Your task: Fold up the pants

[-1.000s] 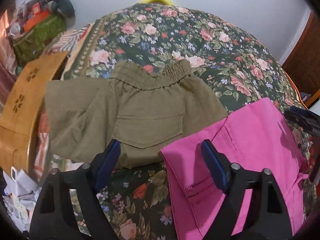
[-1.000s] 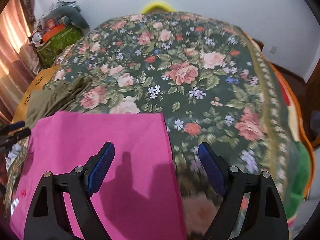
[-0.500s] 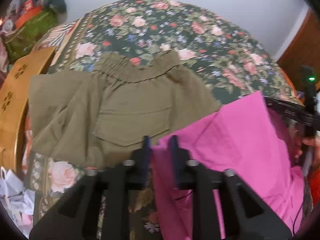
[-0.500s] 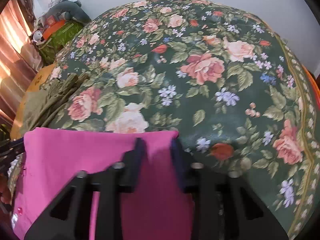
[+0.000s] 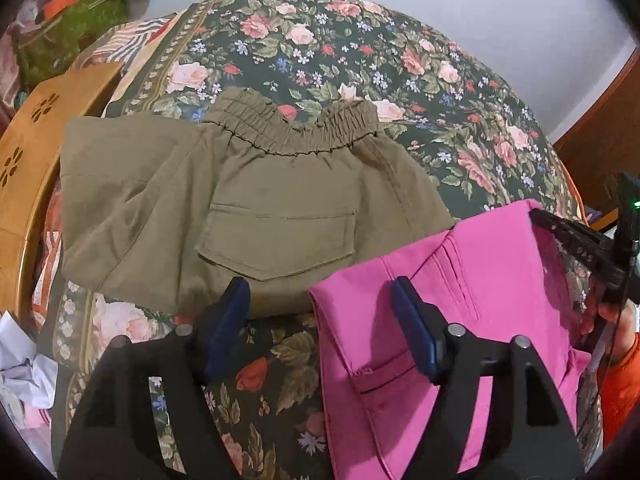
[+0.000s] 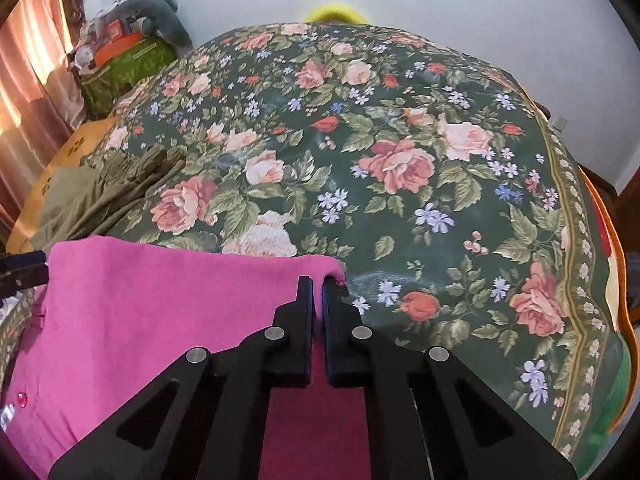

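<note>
My right gripper point(image 6: 319, 286) pinched the far corner of the pink pants point(image 6: 152, 312) at 12 o'clock. My left gripper point(image 5: 320, 312) had just opened wide (nothing pinched); their corner lay between its fingers.

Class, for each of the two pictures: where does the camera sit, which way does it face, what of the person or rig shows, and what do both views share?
Left wrist: rides the left gripper, jaws open, facing down at olive pants; right hand at edge.
Right wrist: rides the right gripper, shut on pink pants, facing across the bedspread.
Shared: both pants, bedspread.
</note>
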